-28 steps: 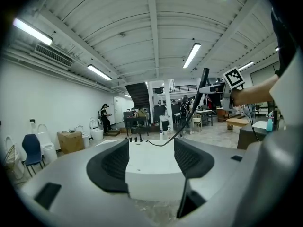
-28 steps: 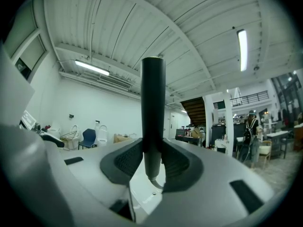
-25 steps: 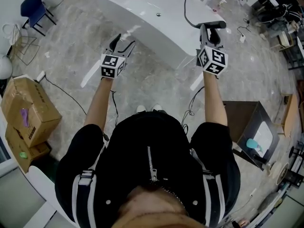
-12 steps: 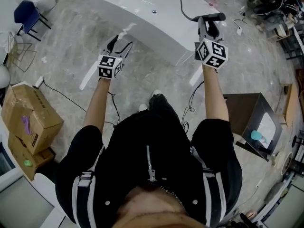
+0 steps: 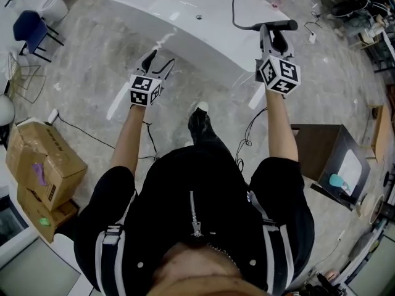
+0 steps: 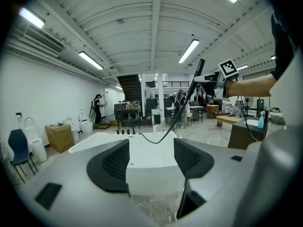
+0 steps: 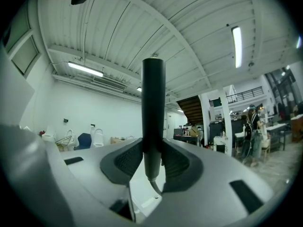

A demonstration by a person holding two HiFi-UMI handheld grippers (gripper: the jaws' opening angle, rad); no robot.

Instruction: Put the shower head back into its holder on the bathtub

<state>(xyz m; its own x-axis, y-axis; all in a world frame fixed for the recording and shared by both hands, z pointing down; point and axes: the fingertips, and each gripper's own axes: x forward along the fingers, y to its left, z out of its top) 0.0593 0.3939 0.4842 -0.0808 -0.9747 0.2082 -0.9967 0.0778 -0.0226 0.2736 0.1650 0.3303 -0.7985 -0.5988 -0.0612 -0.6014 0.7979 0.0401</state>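
The white bathtub (image 5: 185, 17) lies across the top of the head view and fills the space ahead in the left gripper view (image 6: 142, 150). My right gripper (image 5: 270, 37) is shut on the black shower head (image 5: 276, 25), held level over the tub's near right rim. Its black hose (image 5: 234, 5) runs back across the tub. In the right gripper view the black handle (image 7: 153, 108) stands upright between the pads of my right gripper (image 7: 152, 162). My left gripper (image 5: 155, 60) is open and empty, just short of the tub's near side. Small black fittings (image 6: 124, 132) stand on the far rim.
Cardboard boxes (image 5: 40, 159) sit on the floor at the left, with a blue chair (image 5: 31, 26) behind them. A dark cabinet (image 5: 327, 153) stands at the right. Cables (image 5: 86, 125) trail over the grey floor. White strips (image 5: 117, 103) lean near the tub. People stand far back in the hall (image 6: 97, 109).
The person has stepped toward the tub, one foot now forward. Both grippers have come nearer its near side, and the shower head has stayed in the right gripper.
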